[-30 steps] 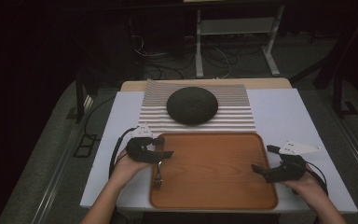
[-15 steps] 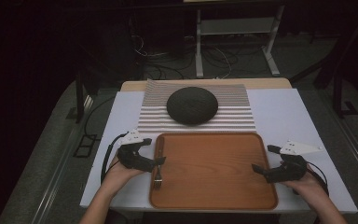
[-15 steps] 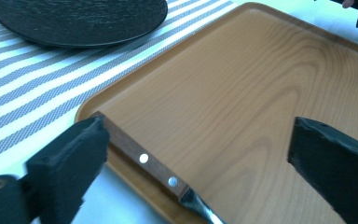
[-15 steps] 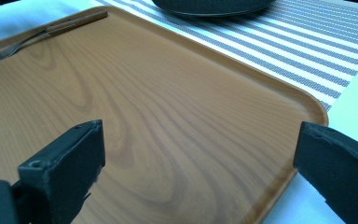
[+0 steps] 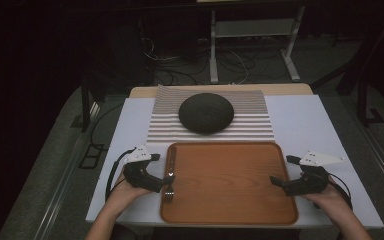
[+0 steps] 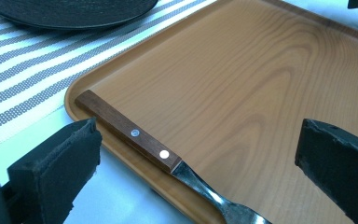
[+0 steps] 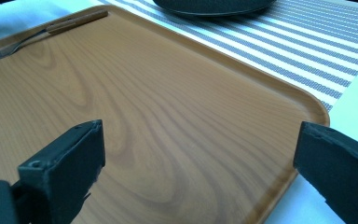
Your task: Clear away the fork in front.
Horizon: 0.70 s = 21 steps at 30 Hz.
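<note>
We're looking at a white tabletop (image 5: 300, 120) carrying a striped placemat (image 5: 260, 127) with a dark round plate (image 5: 206, 113) sitting on it. Just in front, a wooden tray (image 5: 230, 182) is lying flat, and a wood-handled fork (image 5: 169, 176) is resting along its left rim. Cables (image 5: 230, 60) are trailing on the floor behind.

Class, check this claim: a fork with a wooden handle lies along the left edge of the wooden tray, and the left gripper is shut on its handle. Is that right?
Not quite. The fork does lie along the left edge of the tray, but the left gripper is open, its fingers standing apart on either side of the handle without touching it. The left gripper view shows this.
</note>
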Each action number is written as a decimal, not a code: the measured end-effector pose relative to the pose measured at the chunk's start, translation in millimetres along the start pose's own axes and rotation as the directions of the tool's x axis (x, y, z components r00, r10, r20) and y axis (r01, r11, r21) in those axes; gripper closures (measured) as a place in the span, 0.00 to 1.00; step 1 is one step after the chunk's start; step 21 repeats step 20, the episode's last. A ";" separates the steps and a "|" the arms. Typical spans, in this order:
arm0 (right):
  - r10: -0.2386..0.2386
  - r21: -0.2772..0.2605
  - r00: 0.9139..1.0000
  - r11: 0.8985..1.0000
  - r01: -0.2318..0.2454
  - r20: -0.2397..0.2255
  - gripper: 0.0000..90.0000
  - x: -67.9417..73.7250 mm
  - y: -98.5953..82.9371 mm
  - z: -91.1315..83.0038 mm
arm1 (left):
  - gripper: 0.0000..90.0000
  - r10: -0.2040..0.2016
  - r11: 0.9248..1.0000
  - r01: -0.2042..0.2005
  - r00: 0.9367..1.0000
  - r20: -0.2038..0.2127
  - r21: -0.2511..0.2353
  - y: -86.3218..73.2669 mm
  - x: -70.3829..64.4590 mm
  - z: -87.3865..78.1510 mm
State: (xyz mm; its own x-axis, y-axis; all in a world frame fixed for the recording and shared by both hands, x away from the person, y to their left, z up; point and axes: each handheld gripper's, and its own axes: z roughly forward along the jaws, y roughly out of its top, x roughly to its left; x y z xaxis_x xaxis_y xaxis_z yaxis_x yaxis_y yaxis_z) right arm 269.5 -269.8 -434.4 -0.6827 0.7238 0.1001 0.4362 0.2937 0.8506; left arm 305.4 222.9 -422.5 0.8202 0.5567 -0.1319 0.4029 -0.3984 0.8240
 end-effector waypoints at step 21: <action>0.003 -0.002 1.000 1.000 -0.003 0.006 0.02 -0.8 0.4 -1.2 | 0.00 0.000 1.000 0.000 1.000 0.005 0.018 -0.3 0.5 2.0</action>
